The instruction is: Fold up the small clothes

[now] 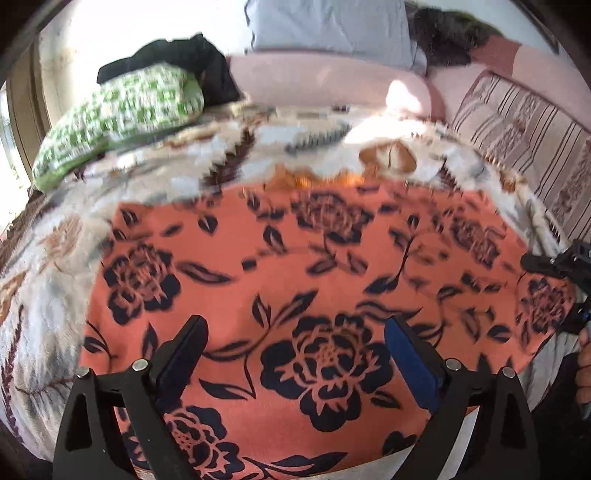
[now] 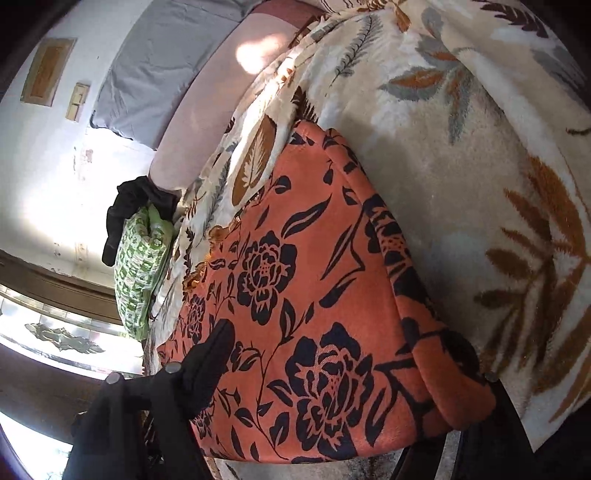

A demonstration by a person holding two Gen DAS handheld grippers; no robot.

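An orange cloth with dark flowers (image 1: 295, 266) lies spread flat on a leaf-patterned blanket (image 1: 55, 266). My left gripper (image 1: 295, 339) hovers just above the cloth's near part, open, with nothing between its blue pads. In the right wrist view the same cloth (image 2: 314, 277) runs across the wide gap of my right gripper (image 2: 351, 358). One black finger (image 2: 212, 358) rests over the cloth, and the other is hidden behind its folded right edge. In the left wrist view the right gripper (image 1: 554, 291) straddles the cloth's right corner, with part of a hand below it.
A green-and-white pillow (image 1: 122, 114) with a black garment (image 1: 177, 59) on it lies at the far left of the bed. A pink cushion (image 1: 314, 77), a grey pillow (image 1: 328, 26) and a striped cushion (image 1: 524, 140) line the back. The blanket (image 2: 480, 166) stretches right of the cloth.
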